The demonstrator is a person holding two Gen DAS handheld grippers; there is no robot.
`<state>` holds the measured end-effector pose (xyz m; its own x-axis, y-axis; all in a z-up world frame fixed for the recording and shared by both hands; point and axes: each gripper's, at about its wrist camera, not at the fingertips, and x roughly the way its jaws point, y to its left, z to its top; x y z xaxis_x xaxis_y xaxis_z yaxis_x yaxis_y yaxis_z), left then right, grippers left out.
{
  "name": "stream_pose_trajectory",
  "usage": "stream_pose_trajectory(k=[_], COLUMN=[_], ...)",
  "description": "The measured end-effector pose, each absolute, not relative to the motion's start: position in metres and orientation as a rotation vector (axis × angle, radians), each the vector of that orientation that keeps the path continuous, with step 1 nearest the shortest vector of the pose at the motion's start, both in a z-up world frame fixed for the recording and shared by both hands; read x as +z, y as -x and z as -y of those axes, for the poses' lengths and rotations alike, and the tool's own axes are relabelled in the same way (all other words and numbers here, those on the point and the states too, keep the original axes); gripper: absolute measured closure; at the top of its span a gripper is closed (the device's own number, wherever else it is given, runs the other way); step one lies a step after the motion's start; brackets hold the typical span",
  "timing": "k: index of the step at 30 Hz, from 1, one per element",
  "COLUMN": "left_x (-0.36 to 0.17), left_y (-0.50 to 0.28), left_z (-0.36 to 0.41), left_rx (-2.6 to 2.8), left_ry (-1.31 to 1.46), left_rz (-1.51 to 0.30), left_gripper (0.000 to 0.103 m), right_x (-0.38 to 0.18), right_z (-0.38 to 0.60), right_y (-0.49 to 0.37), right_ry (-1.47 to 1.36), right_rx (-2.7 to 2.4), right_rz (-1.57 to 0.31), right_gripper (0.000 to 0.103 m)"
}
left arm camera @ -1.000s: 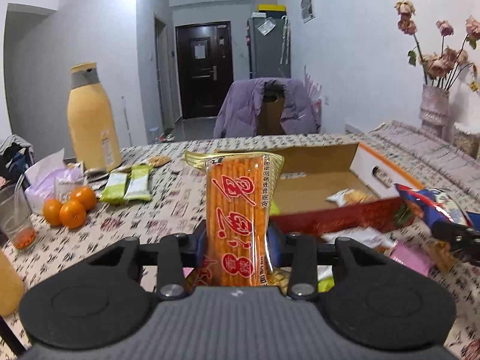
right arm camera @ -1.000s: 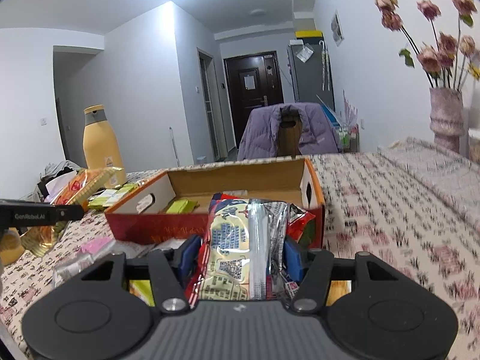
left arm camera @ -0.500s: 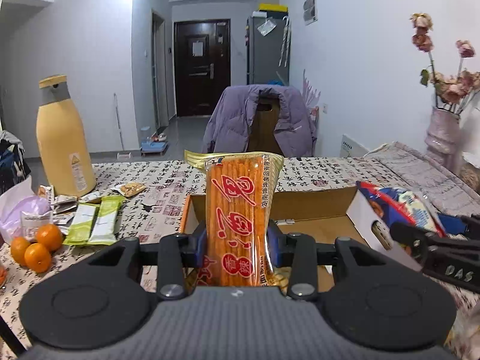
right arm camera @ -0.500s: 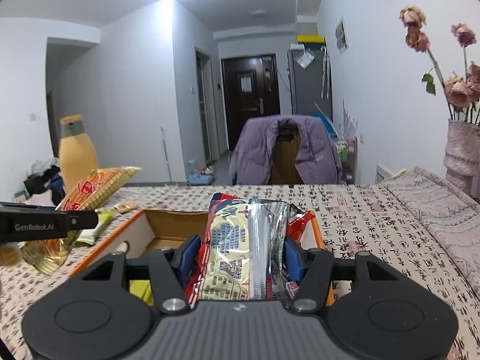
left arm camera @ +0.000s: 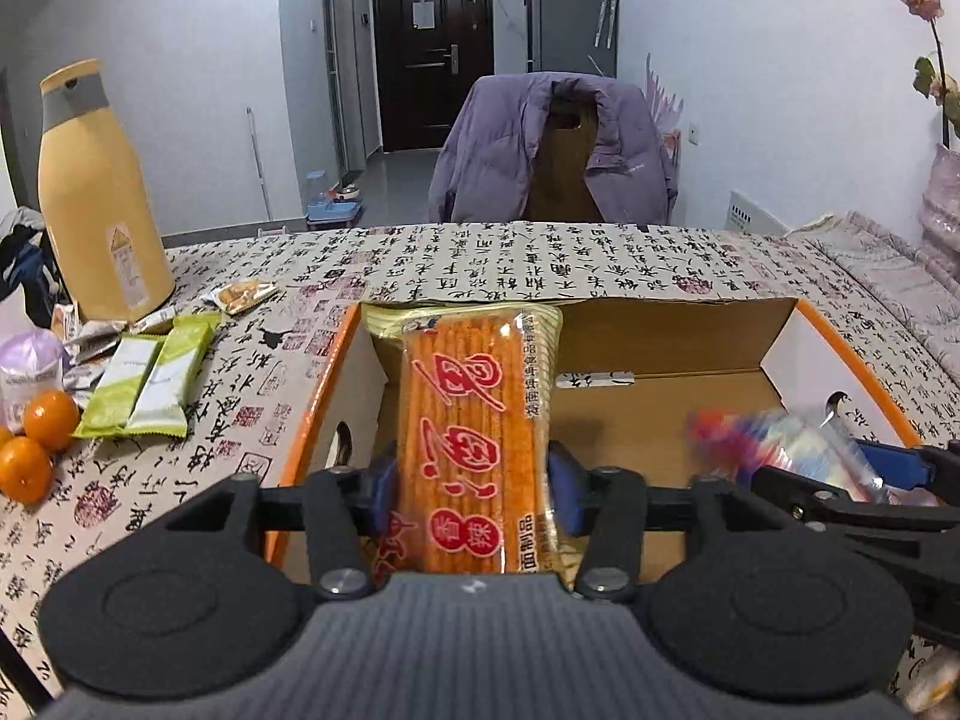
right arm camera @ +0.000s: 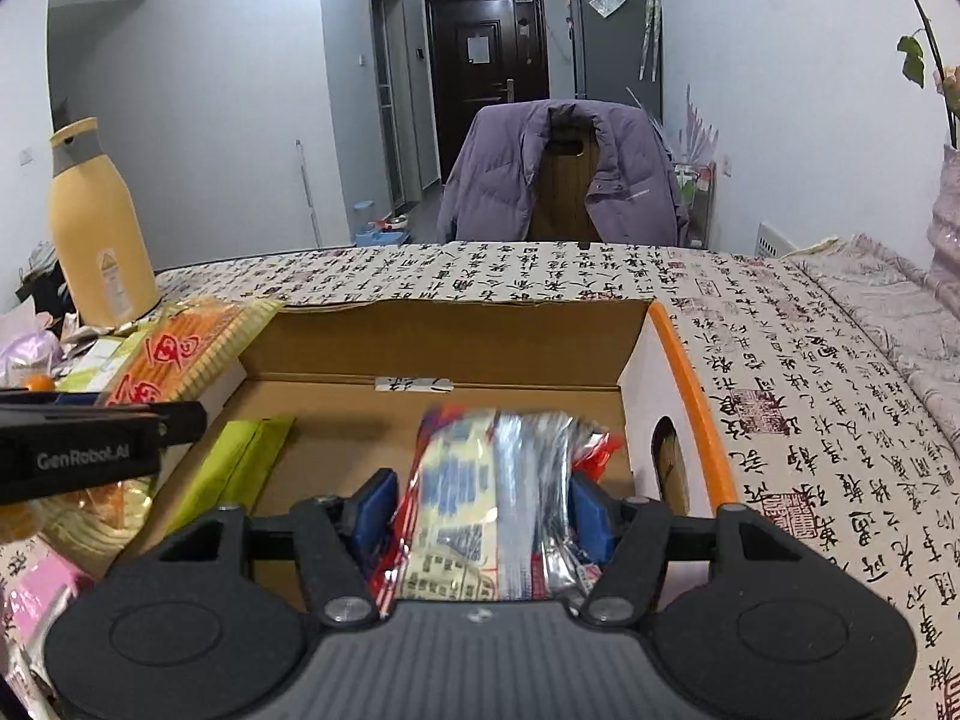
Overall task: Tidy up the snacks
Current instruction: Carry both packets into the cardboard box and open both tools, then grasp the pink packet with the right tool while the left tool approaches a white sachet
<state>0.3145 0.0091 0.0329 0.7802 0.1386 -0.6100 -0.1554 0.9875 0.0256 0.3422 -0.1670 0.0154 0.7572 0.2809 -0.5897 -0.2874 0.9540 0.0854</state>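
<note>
Gripping: left tool [left arm camera: 474,483] orange pack [left arm camera: 474,420], right tool [right arm camera: 480,507] foil pack [right arm camera: 486,498], both over box [right arm camera: 690,384]; green packet [right arm camera: 234,468] inside.

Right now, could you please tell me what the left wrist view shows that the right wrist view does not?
Only the left wrist view shows the oranges and the two green bars on the tablecloth. Only the right wrist view shows the green packet lying inside the box and a pink wrapper outside it. Both show the cardboard box, the orange stick-snack pack, the yellow bottle and the purple jacket.
</note>
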Motion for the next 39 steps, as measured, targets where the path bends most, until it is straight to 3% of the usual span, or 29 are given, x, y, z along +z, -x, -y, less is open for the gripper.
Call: stream_pose_trajectory(k=[1,3,4,11,20,39], left_x=[0.033,0.038,0.041,0.065,0.056,0.003], left_y=[-0.311,-0.304,-0.299,-0.245,-0.159,-0.059], left_z=[-0.012,-0.016,-0.017,-0.022,-0.025,-0.038], left_rx=[0.156,0.155,0.151,0.095,0.056,0.055], left_ry=[0.04,0.056,0.056,0.063,0.071,0.076], left_rz=[-0.649,-0.613,-0.589,-0.456,-0.373,-0.404], left_gripper=[0.022,0.006,0.0,0.0,0.0,0.0], right_x=[0.016,0.02,0.023,0.044,0.05,-0.003], right_z=[0.168,0.171,0.173,0.189,0.203,0.231], right_y=[-0.34,-0.333,-0.328,-0.284,-0.2,-0.114], right_ry=[0.012,0.003,-0.001,-0.009,0.039,-0.008], right_rx=[0.309,0.319,0.323,0.36,0.397,0.368], right_rz=[-0.63,-0.611,-0.593,-0.486,-0.378,-0.453], right_gripper=[0.033,0.011,0.008,0.0,0.0,0.0])
